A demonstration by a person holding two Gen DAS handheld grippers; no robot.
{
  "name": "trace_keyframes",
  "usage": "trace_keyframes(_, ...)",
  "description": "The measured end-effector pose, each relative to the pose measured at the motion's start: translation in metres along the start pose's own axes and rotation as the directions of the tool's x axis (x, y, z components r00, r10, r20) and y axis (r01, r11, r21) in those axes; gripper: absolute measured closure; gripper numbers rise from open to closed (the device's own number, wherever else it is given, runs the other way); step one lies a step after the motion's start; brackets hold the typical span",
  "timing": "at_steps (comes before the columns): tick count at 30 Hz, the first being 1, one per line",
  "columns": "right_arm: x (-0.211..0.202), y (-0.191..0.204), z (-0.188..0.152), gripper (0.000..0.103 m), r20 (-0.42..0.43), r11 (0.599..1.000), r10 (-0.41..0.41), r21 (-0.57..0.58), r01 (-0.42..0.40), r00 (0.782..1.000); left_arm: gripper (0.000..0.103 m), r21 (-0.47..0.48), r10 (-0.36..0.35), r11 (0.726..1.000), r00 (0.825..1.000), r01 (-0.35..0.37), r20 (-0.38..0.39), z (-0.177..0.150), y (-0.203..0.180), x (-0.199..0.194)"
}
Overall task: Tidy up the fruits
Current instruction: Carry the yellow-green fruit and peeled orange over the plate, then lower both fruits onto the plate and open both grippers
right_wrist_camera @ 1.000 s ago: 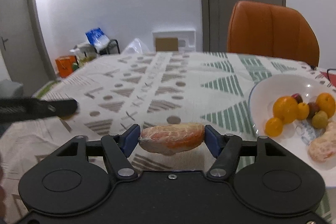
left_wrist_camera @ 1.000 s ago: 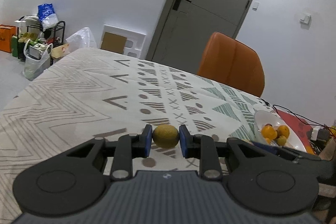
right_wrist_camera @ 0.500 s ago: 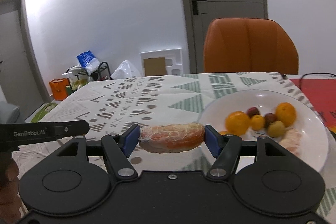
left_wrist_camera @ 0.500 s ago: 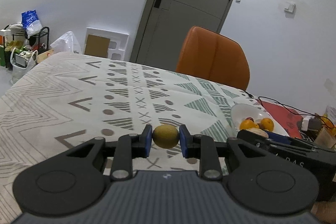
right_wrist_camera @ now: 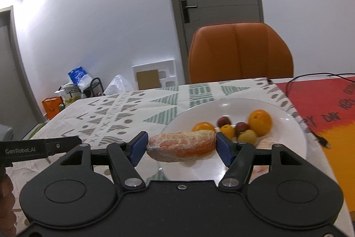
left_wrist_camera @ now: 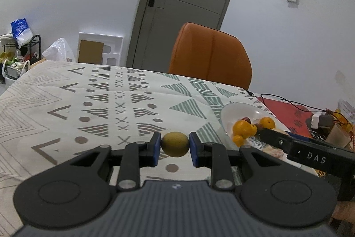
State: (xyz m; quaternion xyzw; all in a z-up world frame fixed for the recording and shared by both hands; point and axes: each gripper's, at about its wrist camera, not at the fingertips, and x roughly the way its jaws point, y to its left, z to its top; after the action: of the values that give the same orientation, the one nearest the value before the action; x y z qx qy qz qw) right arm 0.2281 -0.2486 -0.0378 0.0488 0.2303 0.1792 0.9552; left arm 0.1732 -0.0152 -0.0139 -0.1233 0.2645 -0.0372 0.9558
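Note:
My left gripper point(left_wrist_camera: 175, 144) is shut on a small yellow-green round fruit point(left_wrist_camera: 174, 143), held above the patterned tablecloth, left of the white plate point(left_wrist_camera: 233, 111). My right gripper point(right_wrist_camera: 181, 145) is shut on a peeled citrus segment point(right_wrist_camera: 182, 146) with white pith, carried over the near left rim of the white plate point(right_wrist_camera: 290, 126). On the plate lie oranges point(right_wrist_camera: 260, 119), small red fruits point(right_wrist_camera: 223, 121), a yellow-green fruit point(right_wrist_camera: 247, 136) and another peeled piece. The right gripper's side shows in the left wrist view as a black bar point(left_wrist_camera: 310, 153); the left gripper's arm point(right_wrist_camera: 40, 148) shows at left in the right wrist view.
An orange chair point(left_wrist_camera: 210, 54) stands behind the table's far edge. A red mat point(right_wrist_camera: 321, 108) with a black cable point(right_wrist_camera: 315, 132) lies right of the plate. Small clutter point(left_wrist_camera: 326, 123) sits at the table's right end. A rack and bags point(left_wrist_camera: 20, 52) stand on the floor at far left.
Both grippers have moved to the right toward the plate with their fruit still held. The plate now sits nearer and more central in the right wrist view.

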Motion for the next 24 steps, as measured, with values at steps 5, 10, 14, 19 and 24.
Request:
trace_keyframes(5, -0.005, -0.019, -0.003, 0.039, 0.002, 0.999, -0.023, 0.026, 0.023, 1.000, 0.077, 0.020, -0.013, 1.000, 1.000, 0.014, -0.005, 0.000, -0.016, 0.005)
trace_keyframes(10, -0.010, -0.034, -0.005, 0.039, 0.005, 0.998, -0.038, 0.050, 0.038, 0.999, 0.077, 0.045, -0.027, 0.999, 1.000, 0.028, -0.014, -0.002, -0.034, 0.011)
trace_keyframes(14, -0.016, -0.047, -0.008, 0.039, 0.012, 0.996, -0.054, 0.075, 0.053, 0.998, 0.077, 0.072, -0.042, 0.997, 0.999, 0.043, -0.018, -0.002, -0.049, 0.016)
trace_keyframes(19, -0.018, -0.061, -0.014, 0.033, 0.017, 0.993, -0.077, 0.092, 0.075, 0.997, 0.077, 0.097, -0.058, 0.993, 0.998, 0.060, -0.025, -0.003, -0.065, 0.022)
trace_keyframes(24, -0.025, -0.069, -0.018, 0.030, 0.023, 0.992, -0.080, 0.104, 0.078, 0.996, 0.077, 0.118, -0.069, 0.990, 0.997, 0.073, -0.040, -0.005, -0.077, 0.029)
